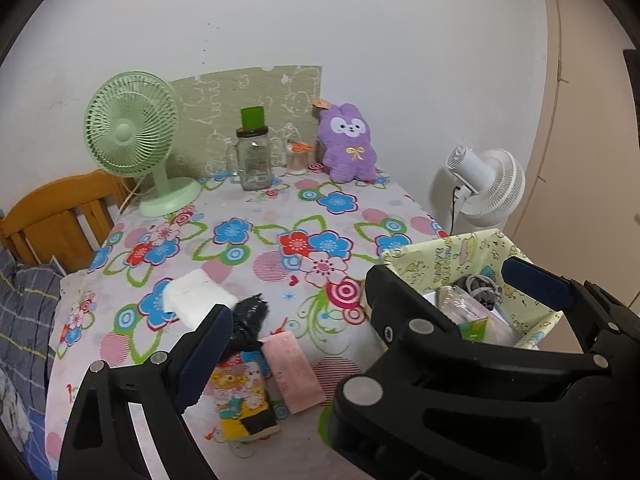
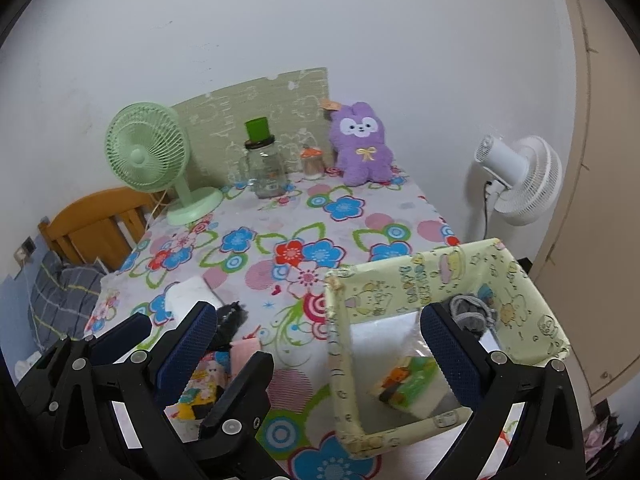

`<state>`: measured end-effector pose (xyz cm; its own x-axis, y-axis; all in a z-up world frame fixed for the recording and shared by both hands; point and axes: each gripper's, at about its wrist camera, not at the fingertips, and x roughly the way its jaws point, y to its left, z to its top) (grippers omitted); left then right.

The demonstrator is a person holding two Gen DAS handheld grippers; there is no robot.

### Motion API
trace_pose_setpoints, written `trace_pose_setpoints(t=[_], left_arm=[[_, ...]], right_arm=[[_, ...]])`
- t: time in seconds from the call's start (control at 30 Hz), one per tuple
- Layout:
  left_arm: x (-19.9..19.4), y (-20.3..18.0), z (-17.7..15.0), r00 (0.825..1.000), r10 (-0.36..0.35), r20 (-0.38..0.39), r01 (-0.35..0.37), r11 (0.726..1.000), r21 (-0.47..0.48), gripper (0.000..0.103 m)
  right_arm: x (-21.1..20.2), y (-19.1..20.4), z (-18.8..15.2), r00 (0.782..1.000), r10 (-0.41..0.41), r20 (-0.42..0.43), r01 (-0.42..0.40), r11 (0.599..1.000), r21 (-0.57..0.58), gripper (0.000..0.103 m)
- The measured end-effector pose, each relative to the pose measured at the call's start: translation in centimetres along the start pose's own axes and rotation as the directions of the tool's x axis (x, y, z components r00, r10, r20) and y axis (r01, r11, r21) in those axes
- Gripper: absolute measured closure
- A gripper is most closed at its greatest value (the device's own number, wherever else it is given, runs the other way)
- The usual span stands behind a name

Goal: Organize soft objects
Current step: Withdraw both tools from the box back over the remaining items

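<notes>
Both claws are held wide open above the flower-patterned table (image 2: pixel 280 216), nothing gripped. The left claw (image 1: pixel 372 320) is seen over a white tissue pack (image 1: pixel 196 296), a black item (image 1: pixel 250 316), a pink packet (image 1: pixel 294 372) and a cartoon-printed pack (image 1: pixel 240 400). The right claw (image 2: pixel 320 348) is framed around the yellow fabric bin (image 2: pixel 400 284), in which a green packet (image 2: pixel 412 380) and grey socks (image 2: pixel 468 312) are contained. A purple plush rabbit (image 2: pixel 362 144) is propped at the far edge.

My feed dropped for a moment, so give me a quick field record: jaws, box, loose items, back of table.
left gripper: jaws open, empty
right gripper: jaws open, empty
fabric box: right side of table, holds packets and grey cords
loose items: white pack, black bag, pink packet, cartoon pouch
back of table: green fan, jar, purple plush
</notes>
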<state>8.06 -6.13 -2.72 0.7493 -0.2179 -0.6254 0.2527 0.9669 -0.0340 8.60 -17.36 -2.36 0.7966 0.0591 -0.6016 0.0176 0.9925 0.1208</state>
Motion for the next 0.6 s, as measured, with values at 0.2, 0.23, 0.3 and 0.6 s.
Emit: trace_pose_setpoints(t=[0.2, 0.23, 0.3, 0.6], left_arm=[[-0.5, 1.6, -0.4, 1.0, 0.01, 0.012, -0.01, 1.0, -0.019, 0.01], [-0.6, 1.8, -0.5, 1.0, 0.015, 0.014, -0.014, 1.0, -0.021, 0.01], [-0.6, 2.3, -0.6, 1.0, 0.022, 0.012, -0.022, 0.999, -0.027, 0.01], [-0.2, 4.0, -1.5, 0.999, 0.05, 0.014, -0.05, 0.997, -0.058, 0.01]], right_arm=[[0.0, 1.8, -0.1, 0.998, 0.055, 0.009, -0.054, 0.998, -0.028, 0.0], [0.0, 2.1, -0.1, 0.998, 0.067, 0.009, -0.067, 0.997, -0.034, 0.0], [0.2, 2.5, -0.2, 0.997, 0.077, 0.001, -0.077, 0.996, -0.043, 0.0], [1.0, 4.3, -0.8, 0.998, 0.062, 0.019, -0.061, 0.996, -0.064, 0.0]])
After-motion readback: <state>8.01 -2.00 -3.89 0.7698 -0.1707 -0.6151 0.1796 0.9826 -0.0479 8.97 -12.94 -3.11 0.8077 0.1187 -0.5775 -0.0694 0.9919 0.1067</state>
